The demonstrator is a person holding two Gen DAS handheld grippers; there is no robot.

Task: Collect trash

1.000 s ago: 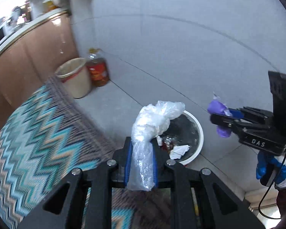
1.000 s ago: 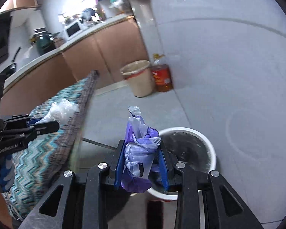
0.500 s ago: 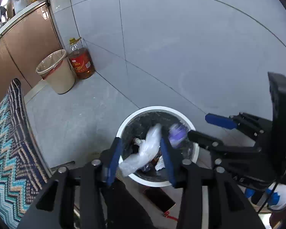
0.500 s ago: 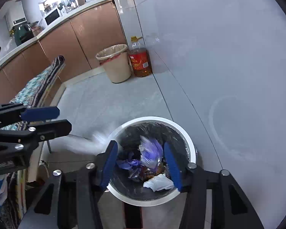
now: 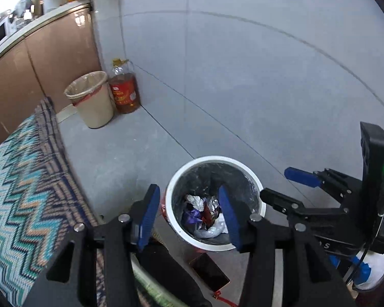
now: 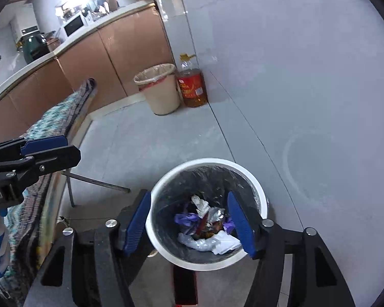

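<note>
The trash bin (image 6: pixel 262 199) is set on the floor near the wall, with crumpled trash (image 6: pixel 207 226) lying in it. Far behind it, a second bin (image 6: pixel 160 89) is placed against the cabinets, an oil bottle (image 6: pixel 192 87) just right of it. A patterned cloth (image 5: pixel 20 186) is spread at the left.

Partial letters "OOL.AI" on left claw (image 6: pixel 48 151) body; oil bottle (image 6: pixel 192 87) label unreadable.

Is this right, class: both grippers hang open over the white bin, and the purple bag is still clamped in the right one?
Not quite. In the right wrist view the right gripper is empty; the purple bag lies inside the white bin. The left gripper is open too.
</note>
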